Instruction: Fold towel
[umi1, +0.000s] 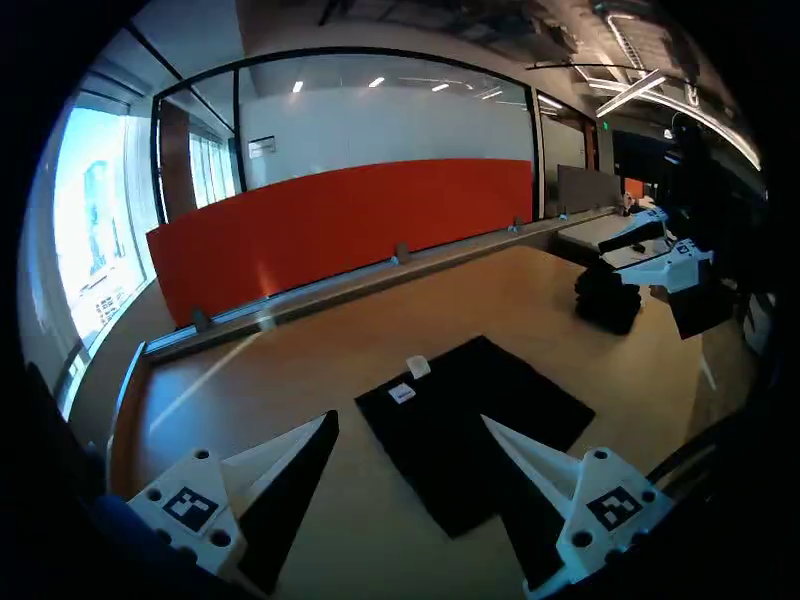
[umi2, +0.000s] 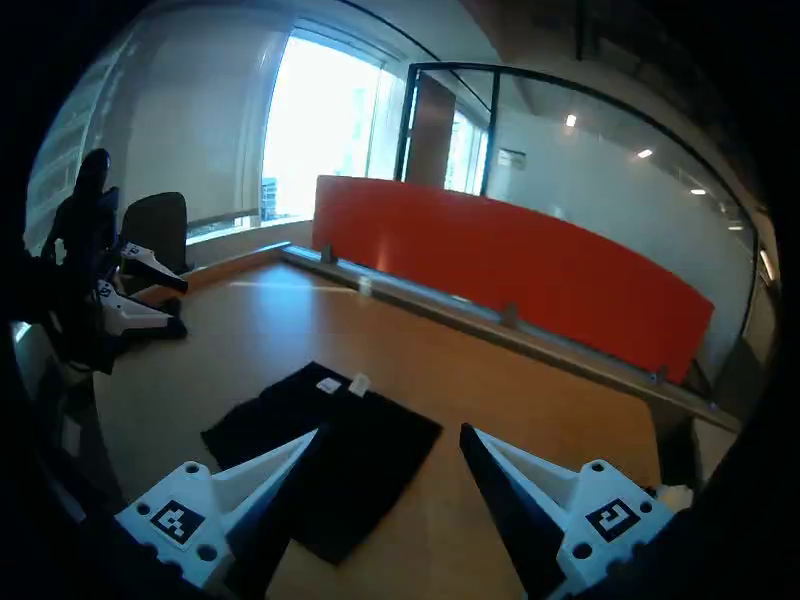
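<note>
Now we hold left gripper (umi1: 407, 417) and right gripper (umi2: 390, 430), fingers released, over the towel (umi1: 470, 400): approach step, we judge; corner pinches next.

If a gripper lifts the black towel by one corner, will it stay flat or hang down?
Probably it hangs down: the towel lies thin and flat on the table, like soft cloth. Being thin, it is likely light. Pushed, it would likely bunch up rather than slide whole.
</note>
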